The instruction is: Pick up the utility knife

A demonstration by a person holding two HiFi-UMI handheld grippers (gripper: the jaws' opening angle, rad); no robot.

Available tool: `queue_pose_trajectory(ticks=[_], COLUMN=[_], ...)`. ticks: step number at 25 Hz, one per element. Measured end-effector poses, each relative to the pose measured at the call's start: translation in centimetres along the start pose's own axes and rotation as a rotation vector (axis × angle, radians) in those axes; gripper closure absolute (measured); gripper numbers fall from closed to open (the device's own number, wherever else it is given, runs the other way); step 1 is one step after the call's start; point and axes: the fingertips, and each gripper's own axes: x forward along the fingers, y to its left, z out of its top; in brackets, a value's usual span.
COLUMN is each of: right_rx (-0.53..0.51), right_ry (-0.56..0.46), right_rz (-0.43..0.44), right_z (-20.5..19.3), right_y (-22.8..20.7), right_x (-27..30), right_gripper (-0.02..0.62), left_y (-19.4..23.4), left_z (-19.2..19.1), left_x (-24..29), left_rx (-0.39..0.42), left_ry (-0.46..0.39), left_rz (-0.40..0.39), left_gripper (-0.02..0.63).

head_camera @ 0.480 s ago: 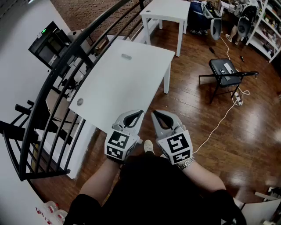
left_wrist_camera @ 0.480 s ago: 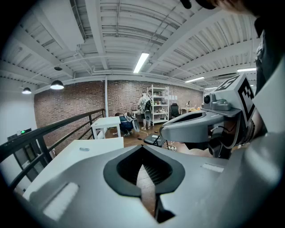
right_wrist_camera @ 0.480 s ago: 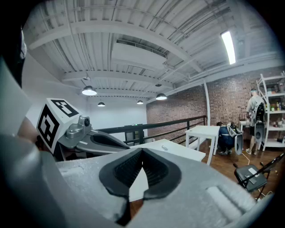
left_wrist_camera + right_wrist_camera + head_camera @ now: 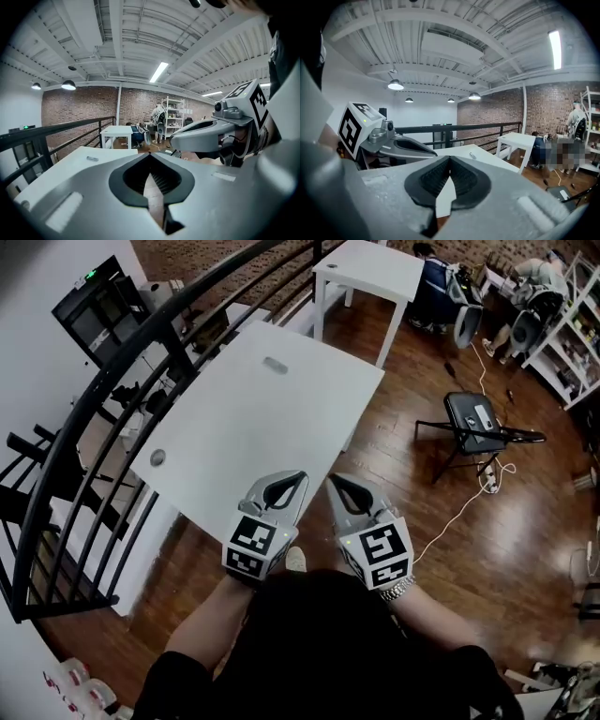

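Lying far up the table [image 4: 234, 446], utility knife [image 4: 275, 365] runs left-right — left gripper [image 4: 301, 475], right gripper [image 4: 330, 478] clenched empty.

Measured against the white table [image 4: 234, 418], the left gripper [image 4: 294, 481] and right gripper [image 4: 336, 484] have crept slightly further over its near corner. Below that corner, the person's shoe [image 4: 295, 559] has shifted left, toward the left gripper.

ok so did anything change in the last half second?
Barely. The head view shifted: the white table now sits slightly closer to the grippers, so the person has probably edged forward. Nothing was taken hold of or let go. Unchanged: left gripper and right gripper side by side at the table's near edge, both shut and empty; the utility knife lies untouched at the far end.
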Motion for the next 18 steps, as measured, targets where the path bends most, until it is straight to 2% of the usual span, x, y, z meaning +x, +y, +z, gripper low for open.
queue_pose_trajectory(ticks=[9,14,18], right_rx=[-0.027,-0.048,-0.055], right_ry=[0.036,0.032,-0.003], right_rz=[0.098,0.185,0.235], right_z=[0.2,0.3,1.1], right_y=[-0.9,-3.4,-7.6], right_x=[3.9,4.7,4.3], right_gripper=[0.603,0.603,0.603], left_y=[3.6,4.1,2.5], left_z=[-0.6,0.4,1.8], left_x=[0.7,3.1,6.3], left_rx=[-0.062,-0.087,-0.084], left_ry=[-0.005,-0.005,-0.002], left_rz=[0.104,0.192,0.242], left_gripper=[0.591,0.591,0.592])
